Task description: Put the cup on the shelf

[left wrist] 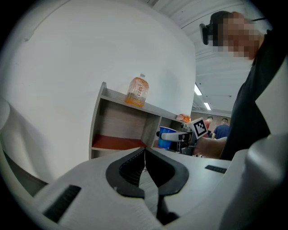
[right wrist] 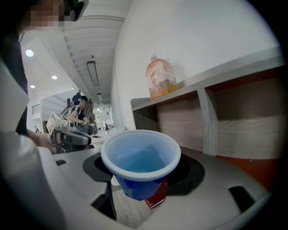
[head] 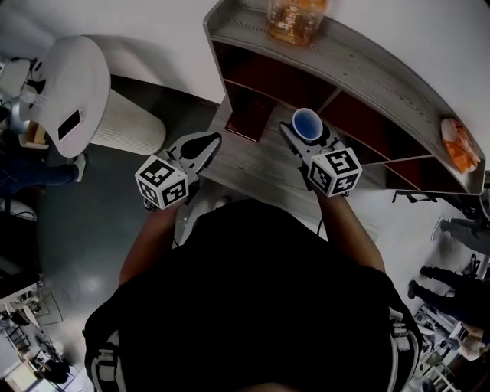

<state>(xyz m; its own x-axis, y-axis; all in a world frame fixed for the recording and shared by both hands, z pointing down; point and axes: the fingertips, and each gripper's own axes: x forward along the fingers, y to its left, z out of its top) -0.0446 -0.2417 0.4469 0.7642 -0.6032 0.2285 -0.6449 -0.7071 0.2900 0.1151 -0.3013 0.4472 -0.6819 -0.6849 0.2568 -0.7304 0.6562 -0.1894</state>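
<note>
A blue cup (head: 307, 124) stands upright between the jaws of my right gripper (head: 304, 135), which is shut on it. In the right gripper view the cup (right wrist: 141, 161) looks empty and hangs just in front of the wooden shelf unit (right wrist: 225, 72). Seen from the head, the cup is level with the shelf's (head: 367, 61) lower compartments, over a light wooden board. My left gripper (head: 205, 147) hovers to the cup's left, shut, with nothing in it. Its jaw tips meet in the left gripper view, where the cup (left wrist: 164, 137) shows beyond them.
An orange bottle (head: 295, 19) stands on the shelf's top board and an orange packet (head: 459, 145) lies at its right end. A red flat thing (head: 249, 122) sits in the lower left compartment. A white round stand (head: 76, 92) is at the left. People stand at the room's edges.
</note>
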